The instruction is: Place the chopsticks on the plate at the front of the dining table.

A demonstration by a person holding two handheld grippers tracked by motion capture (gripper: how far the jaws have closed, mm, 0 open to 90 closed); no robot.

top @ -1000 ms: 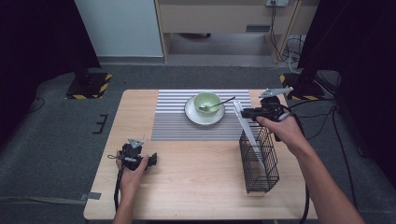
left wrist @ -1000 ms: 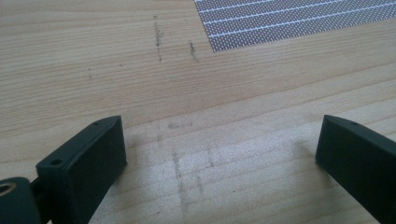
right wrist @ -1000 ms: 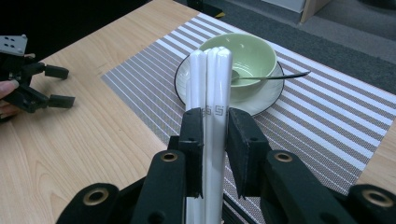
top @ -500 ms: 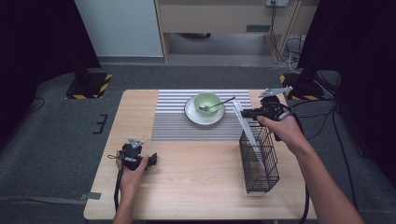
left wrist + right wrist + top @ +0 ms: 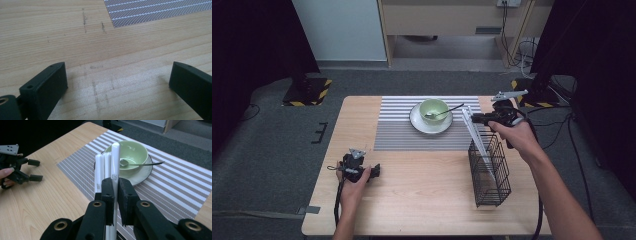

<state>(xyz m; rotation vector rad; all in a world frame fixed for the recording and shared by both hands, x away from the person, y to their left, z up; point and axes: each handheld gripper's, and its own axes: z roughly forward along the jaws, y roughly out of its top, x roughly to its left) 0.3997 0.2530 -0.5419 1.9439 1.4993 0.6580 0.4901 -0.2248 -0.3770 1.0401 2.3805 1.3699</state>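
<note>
Change: right gripper (image 5: pixel 115 195) has just been closing its jaws, and they now pinch one white chopstick (image 5: pixel 115 162) of the bunch; both hands sit where they were a second ago.
Meaning: grip looks made (judging from the pads tight on the stick), so lifting that chopstick out of the wire basket (image 5: pixel 489 172) is likely the next step.
Chopsticks: several white sticks lean together in the basket at the table's right side, tops tilted toward the bowl; two others stand just beside the pinched one.
Left gripper: left gripper (image 5: pixel 356 167) rests low over bare wood near the front left, jaws spread wide with nothing between them.
Around: green bowl (image 5: pixel 434 108) with a spoon (image 5: pixel 444 112) in it sits on a white plate (image 5: pixel 418 121), all on the striped mat (image 5: pixel 397 127).
In the way: neighbouring sticks touch the held one and could be dragged along; the basket wires may catch it too.
</note>
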